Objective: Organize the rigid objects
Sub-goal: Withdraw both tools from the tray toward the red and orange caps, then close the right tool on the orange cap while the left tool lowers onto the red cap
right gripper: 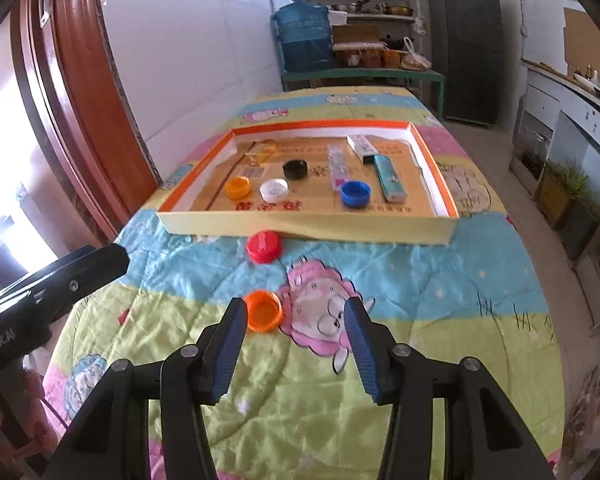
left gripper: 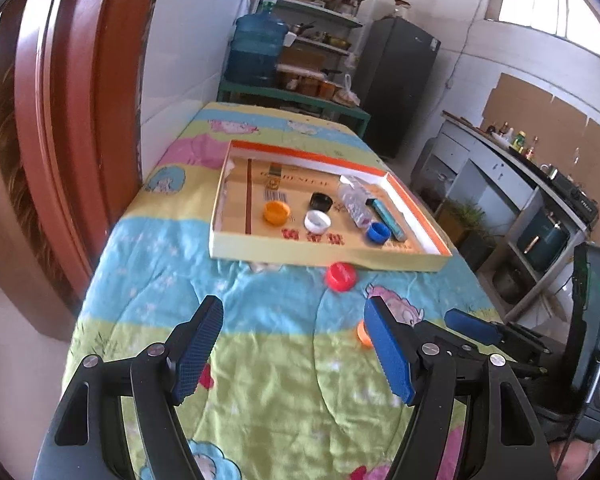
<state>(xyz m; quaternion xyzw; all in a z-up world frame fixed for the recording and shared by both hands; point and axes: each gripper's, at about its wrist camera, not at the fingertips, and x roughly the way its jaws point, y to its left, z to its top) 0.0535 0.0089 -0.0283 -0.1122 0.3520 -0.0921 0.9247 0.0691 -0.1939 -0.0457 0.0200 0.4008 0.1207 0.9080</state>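
My right gripper (right gripper: 294, 344) hangs with jaws apart and empty over the quilt (right gripper: 420, 280), the orange cap (right gripper: 263, 311) just beside its left finger; next I must centre on it, close, and carry it to the box (right gripper: 308, 226).

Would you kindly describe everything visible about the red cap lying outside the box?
The red cap is a round screw cap that looks like glossy plastic, with a ribbed-looking side and faint pale print on its flat face. That closed face is tilted up toward the cameras. It rests on the quilt right at the box front wall, seemingly touching or nearly so. Nothing grips it; both sets of jaws stand short of it, and the orange cap lies apart, nearer them.
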